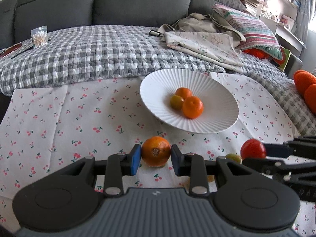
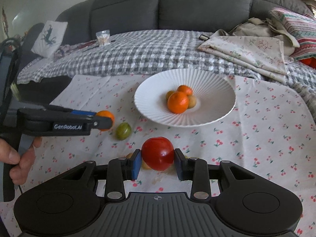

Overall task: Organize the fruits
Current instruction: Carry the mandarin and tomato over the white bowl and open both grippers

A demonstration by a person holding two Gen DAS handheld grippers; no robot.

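My left gripper [image 1: 156,158] is shut on an orange [image 1: 155,149], just above the cherry-print cloth [image 1: 59,122]. My right gripper [image 2: 158,159] is shut on a round red fruit [image 2: 157,152]. In the left wrist view that red fruit [image 1: 253,149] hangs at the right, in the right gripper [image 1: 263,152]. A white ribbed plate [image 1: 158,79] behind them holds two oranges [image 1: 192,107] and small yellow-green fruits [image 1: 176,102]. A green fruit [image 2: 123,131] lies on the cloth between the grippers. The right wrist view shows the left gripper [image 2: 107,119] with its orange [image 2: 105,115] at the left.
A small yellowish fruit [image 2: 129,155] lies under the right gripper's fingers. Behind the plate is a checked blanket [image 1: 88,55] on a grey sofa [image 1: 118,4], with folded cloths [image 1: 205,43] and a clear box of swabs [image 1: 39,36]. A person's hand [image 2: 19,158] holds the left gripper.
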